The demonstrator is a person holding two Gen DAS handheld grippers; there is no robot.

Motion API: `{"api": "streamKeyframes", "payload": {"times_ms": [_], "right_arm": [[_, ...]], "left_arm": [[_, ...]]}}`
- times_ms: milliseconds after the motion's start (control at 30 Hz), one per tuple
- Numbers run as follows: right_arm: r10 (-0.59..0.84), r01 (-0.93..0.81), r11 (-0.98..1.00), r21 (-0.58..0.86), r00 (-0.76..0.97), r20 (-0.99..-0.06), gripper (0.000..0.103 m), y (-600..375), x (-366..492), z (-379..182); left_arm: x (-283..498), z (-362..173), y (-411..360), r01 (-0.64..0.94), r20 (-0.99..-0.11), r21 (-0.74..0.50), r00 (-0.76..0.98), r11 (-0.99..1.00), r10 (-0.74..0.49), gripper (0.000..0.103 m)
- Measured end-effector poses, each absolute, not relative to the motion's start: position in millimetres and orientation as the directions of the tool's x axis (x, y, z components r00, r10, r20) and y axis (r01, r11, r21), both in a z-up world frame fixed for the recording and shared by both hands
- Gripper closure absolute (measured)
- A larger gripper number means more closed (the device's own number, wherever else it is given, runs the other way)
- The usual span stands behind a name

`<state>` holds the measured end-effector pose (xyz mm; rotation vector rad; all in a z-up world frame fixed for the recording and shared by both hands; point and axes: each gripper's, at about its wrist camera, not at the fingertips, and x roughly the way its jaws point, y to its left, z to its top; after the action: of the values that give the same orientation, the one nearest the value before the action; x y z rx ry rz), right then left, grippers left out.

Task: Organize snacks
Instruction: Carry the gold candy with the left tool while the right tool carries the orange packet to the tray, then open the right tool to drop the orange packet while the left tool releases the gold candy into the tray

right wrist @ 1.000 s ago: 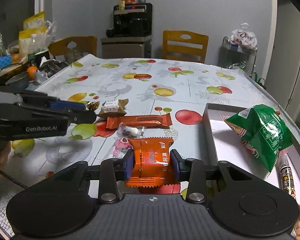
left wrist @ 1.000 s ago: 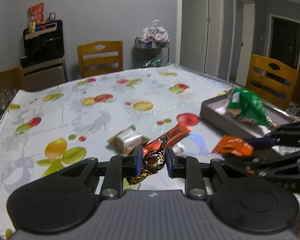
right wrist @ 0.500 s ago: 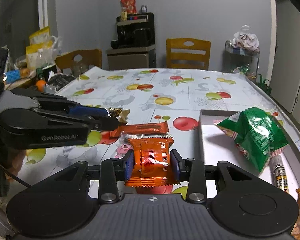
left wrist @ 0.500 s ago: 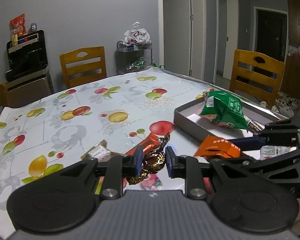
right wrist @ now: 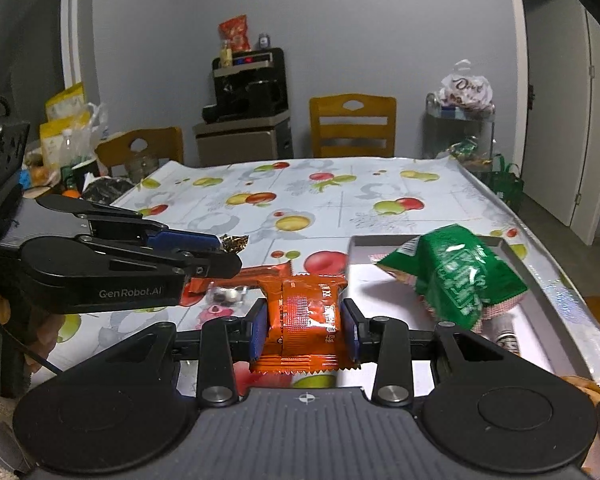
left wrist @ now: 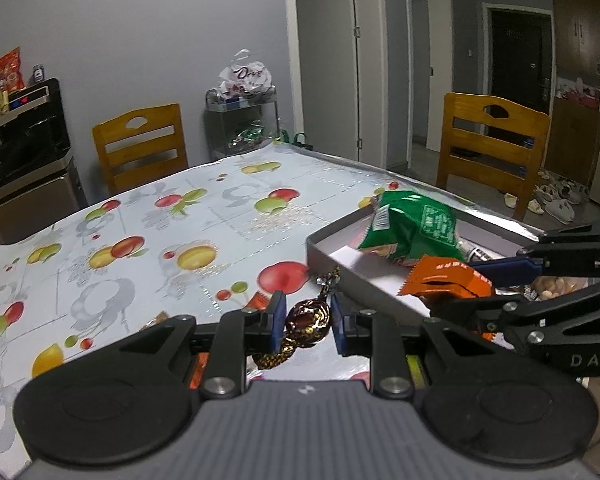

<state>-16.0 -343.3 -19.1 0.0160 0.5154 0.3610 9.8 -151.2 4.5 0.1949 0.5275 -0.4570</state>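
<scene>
My left gripper (left wrist: 306,322) is shut on a brown-and-gold wrapped candy (left wrist: 308,320), held above the table just left of the grey tray (left wrist: 320,246). My right gripper (right wrist: 306,330) is shut on an orange snack packet (right wrist: 306,320), near the tray's left edge; the packet also shows in the left wrist view (left wrist: 446,280), over the tray. A green snack bag (right wrist: 456,276) lies in the tray (right wrist: 508,248). The left gripper (right wrist: 224,250) shows in the right wrist view at left, with the candy's wrapper end (right wrist: 234,243) sticking out.
An orange bar wrapper (right wrist: 256,276) and a small clear-wrapped sweet (right wrist: 226,294) lie on the fruit-print tablecloth (left wrist: 140,240). A tube-shaped item (right wrist: 504,332) lies in the tray under the green bag. Wooden chairs (left wrist: 492,148) stand around the table.
Both grippers have lifted and swung right toward the tray, each still holding its snack. The orange packet is now over the tray's near part.
</scene>
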Motion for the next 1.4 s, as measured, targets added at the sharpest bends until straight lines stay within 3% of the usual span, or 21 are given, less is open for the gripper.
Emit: {"api": "streamKeyframes", "payload": {"times_ms": [333, 900, 1400], "right_arm": [[0.334, -0.332, 0.939, 0.089, 0.819, -0.467, 0.064, -365, -27, -19], [0.187, -0.148, 0.981, 0.121, 0.877, -0.442, 0.064, -439, -27, -23], [0.084, -0.025, 0.992, 0.127, 0.875, -0.477, 0.064, -472, -8, -41]], "left_arm": [[19, 2, -187, 0.532, -0.547, 0.045, 0.722, 0.846, -0.425, 0.081], [38, -8, -261, 0.621, -0.59, 0.022, 0.641, 0.783, -0.491, 0.081], [20, -28, -287, 0.731, -0.655, -0.044, 0.493, 0.681, -0.572, 0.081]]}}
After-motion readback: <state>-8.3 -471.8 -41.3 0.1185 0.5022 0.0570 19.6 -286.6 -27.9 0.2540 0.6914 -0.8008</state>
